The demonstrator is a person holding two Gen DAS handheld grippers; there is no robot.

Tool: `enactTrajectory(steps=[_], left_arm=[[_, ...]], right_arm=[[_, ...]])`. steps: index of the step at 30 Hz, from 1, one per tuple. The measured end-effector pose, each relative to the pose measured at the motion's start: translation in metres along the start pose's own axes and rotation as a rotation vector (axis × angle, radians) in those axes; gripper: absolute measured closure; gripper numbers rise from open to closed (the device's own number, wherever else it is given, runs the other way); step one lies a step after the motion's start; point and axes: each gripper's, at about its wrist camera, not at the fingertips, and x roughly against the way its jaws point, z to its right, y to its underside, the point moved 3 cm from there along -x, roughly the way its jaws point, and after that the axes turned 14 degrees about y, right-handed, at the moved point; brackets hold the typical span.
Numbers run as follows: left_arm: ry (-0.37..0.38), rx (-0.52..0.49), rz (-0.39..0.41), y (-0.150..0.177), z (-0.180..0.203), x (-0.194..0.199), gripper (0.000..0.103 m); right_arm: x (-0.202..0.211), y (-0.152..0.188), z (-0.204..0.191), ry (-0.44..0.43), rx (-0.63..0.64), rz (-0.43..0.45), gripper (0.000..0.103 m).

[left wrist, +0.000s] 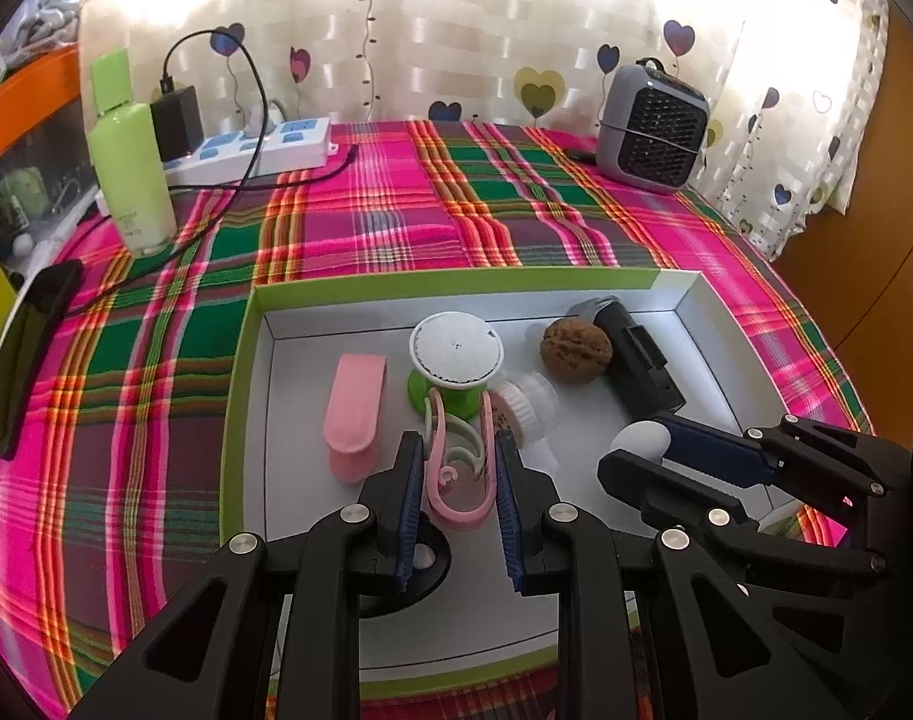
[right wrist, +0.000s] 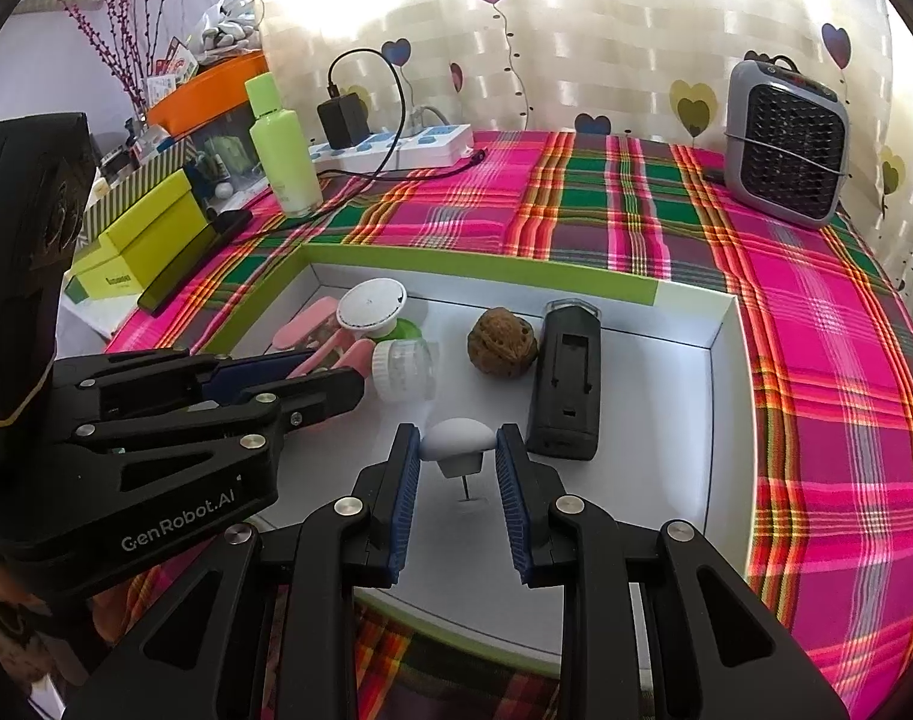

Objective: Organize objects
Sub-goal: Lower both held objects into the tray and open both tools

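Your left hand-held gripper is pinching a pink and pale green hair clip low over the white floor of the green-rimmed box, likely so you can set it among the items gathered there. Your right hand-held gripper nips the white domed head of a pushpin, its metal point touching the box floor. Beyond them lie a walnut, a black clip-backed case and a green spool with a white top, on the plaid-covered tabletop.

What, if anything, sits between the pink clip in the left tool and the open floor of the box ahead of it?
The green spool and a small white-capped jar lie directly beyond the pink clip; bare box floor shows only left, past the pink case.
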Motion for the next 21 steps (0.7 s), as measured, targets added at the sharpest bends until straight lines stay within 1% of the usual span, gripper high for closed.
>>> enactTrajectory(steps=[21], left_arm=[[-0.008, 0.022, -0.009, -0.0002, -0.0081, -0.0058, 0.082]], right_arm=[[-0.01, -0.0004, 0.0008, 0.015, 0.009, -0.013, 0.076]])
